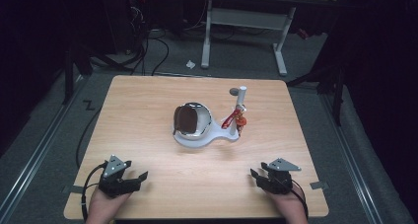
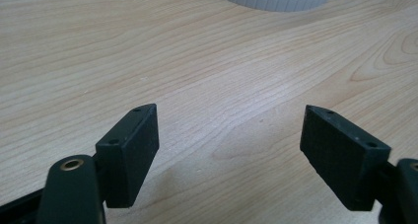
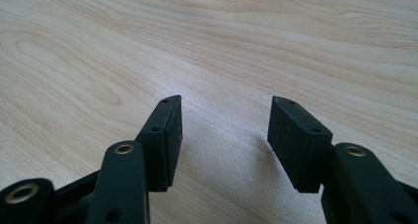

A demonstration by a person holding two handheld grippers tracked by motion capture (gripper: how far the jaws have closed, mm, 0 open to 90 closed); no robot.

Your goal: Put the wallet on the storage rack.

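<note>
On woodgrain table (image 1: 148, 105), left gripper (image 2: 229, 155) & right gripper (image 3: 224, 140) jaws spread, empty.

We are seeing bare bench (image 1: 148, 100) lying open between each hand-held gripper and the centre. There the white stand (image 1: 197, 139), its shiny bowl (image 1: 193, 119) and upright post (image 1: 241, 98) are blocking passage.

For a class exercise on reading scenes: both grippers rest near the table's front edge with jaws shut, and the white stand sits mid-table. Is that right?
Not quite. The left gripper and right gripper both have their jaws open, as each gripper view shows. They do rest near the table's front edge, with the white stand mid-table.
</note>
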